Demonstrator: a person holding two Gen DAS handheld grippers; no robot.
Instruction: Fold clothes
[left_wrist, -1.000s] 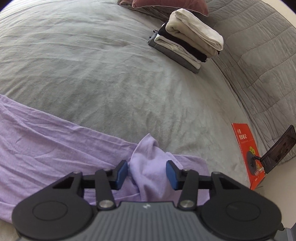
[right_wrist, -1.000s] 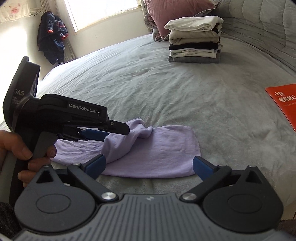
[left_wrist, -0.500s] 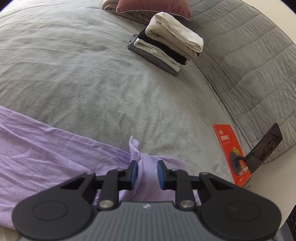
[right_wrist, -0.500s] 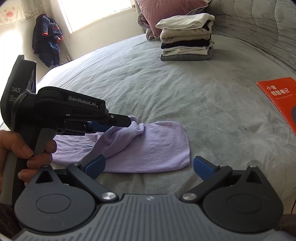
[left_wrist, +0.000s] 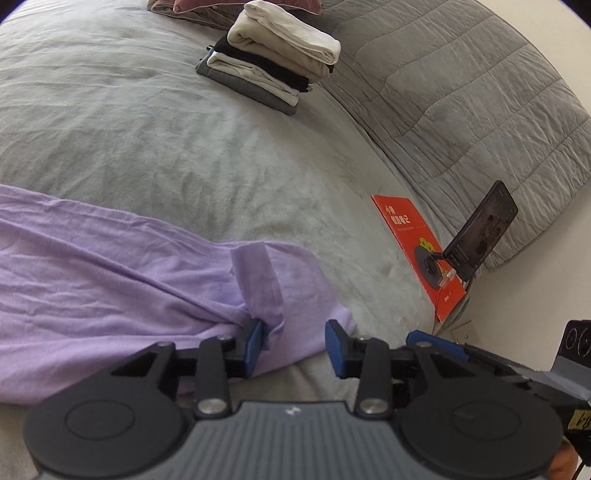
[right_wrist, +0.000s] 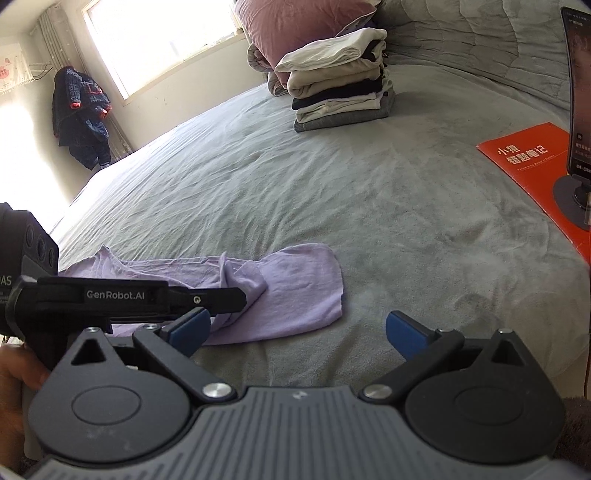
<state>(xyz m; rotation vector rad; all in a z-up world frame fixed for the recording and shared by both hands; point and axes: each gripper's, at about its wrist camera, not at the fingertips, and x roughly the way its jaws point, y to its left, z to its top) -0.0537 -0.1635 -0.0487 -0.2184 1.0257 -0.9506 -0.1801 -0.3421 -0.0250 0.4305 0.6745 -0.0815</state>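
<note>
Two grippers work the purple garment (left_wrist: 110, 280) on the bed (left_wrist: 147, 147): left gripper (left_wrist: 294, 341) jaws opening, releasing its raised fold; right gripper (right_wrist: 297, 328) spread wide, empty, beside the garment's near edge for regrasping.

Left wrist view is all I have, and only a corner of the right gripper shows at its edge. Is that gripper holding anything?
Observer: No. The right wrist view shows the right gripper wide open, gripping nothing.
Operator: What lies past the far side of the bed?
Observer: A bright window in the wall.
Operator: Any more clothes over there, apart from the folded stack?
Observer: Yes, a dark jacket hangs in the corner beside that window.
</note>
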